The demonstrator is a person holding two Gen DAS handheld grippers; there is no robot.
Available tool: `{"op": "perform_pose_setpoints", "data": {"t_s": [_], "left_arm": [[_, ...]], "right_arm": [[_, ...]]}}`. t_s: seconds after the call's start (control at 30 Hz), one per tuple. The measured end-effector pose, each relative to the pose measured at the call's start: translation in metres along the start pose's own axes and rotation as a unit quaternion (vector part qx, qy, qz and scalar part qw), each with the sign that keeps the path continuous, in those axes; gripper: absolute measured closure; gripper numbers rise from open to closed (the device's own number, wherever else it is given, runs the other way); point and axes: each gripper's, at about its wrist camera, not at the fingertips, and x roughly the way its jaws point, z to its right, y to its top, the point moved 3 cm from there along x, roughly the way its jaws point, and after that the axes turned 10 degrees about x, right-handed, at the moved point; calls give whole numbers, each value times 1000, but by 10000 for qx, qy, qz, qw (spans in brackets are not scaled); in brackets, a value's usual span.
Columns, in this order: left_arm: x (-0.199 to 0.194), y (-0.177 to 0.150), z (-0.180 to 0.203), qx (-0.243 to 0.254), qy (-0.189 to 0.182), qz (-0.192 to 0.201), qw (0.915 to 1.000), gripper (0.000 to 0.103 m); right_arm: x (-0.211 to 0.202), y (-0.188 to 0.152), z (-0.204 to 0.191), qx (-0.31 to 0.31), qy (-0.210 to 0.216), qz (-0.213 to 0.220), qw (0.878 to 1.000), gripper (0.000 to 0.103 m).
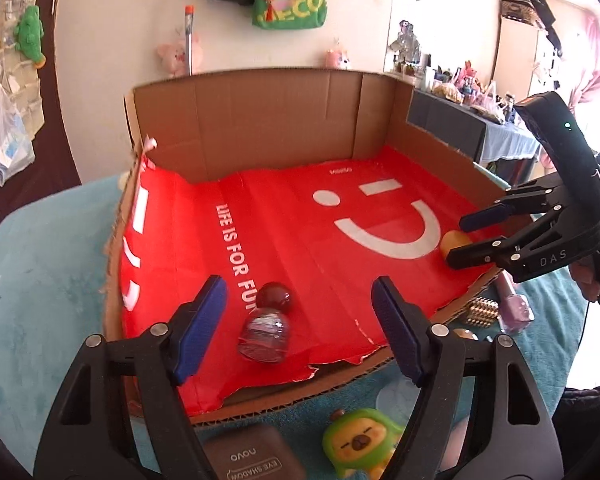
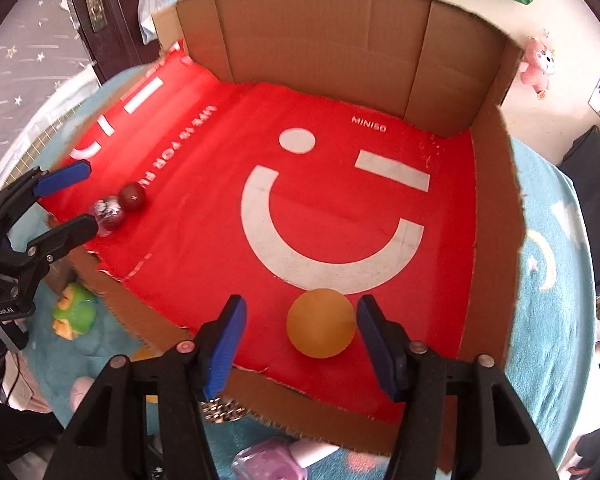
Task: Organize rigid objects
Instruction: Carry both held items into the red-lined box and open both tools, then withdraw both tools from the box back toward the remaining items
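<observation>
Both sets of jaws stand spread with nothing pinched. My left gripper hangs over the near left part of the cardboard box, and between its blue pads lies a small clear bottle with a dark red round cap, resting on its side, untouched by either pad. My right gripper is over the near right corner, and an orange ball sits between its fingers, close to the right-hand pad; I cannot tell whether it grazes that pad, but it is not clamped.

Largest first: a teal rug with moon and star shapes covers the surface. On it stands the box, tall walls at the back and right, low torn edges at the front and left. A red paper sheet with a white smiley and white lettering lines its floor and runs up the left wall.

Outside the box, along the near edge, lie a dark eye-shadow case, a green and yellow toy figure, a purple bottle and a cluster of small metal pieces.

From the left camera, the right gripper shows with a hand on its handle.
</observation>
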Motion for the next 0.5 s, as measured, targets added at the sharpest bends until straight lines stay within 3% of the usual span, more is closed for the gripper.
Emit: {"op": "perform_pose_setpoints", "data": {"t_s": [0.13,0.27,0.37,0.5], "left_arm": [[-27,7,4,-107,64,277,9995,28],[-58,6,12,-138,233,701,9972,16],[-82,-2,23,-144,420,1049,9935,12],[-110,-14,39,-70,737,1386,9876,11]], "right_arm": [[-30,-6,-4,29,85,397,9992,32],[-67,-18,-10,108,236,894,9957,21],[-94,-31,-17,163,351,1311,9906,10],[-127,-57,-30,135,325,1903,9811,4]]}}
